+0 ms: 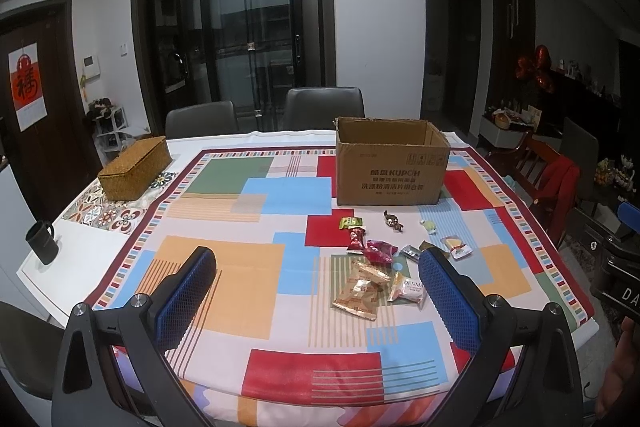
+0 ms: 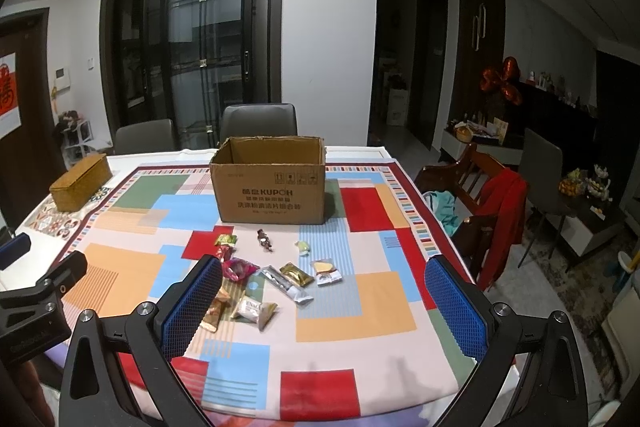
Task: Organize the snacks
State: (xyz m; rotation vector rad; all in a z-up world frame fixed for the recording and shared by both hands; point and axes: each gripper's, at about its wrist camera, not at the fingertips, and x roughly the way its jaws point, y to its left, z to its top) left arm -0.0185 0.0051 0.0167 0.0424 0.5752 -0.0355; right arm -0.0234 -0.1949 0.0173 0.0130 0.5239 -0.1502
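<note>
Many snacks (image 2: 264, 279) (loose) before cardboard box (image 2: 270, 193)

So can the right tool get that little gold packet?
Probably yes. The right tool hangs open above the table, holding nothing, and the small shiny gold foil packet lies flat on the patchwork tablecloth just ahead of it, with nothing on top.

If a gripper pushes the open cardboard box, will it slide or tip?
The cardboard box looks wide, low and open-topped, so it would probably slide on the tablecloth rather than tip. No contents are visible inside, so it is likely light. Its walls may flex if squeezed.
</note>
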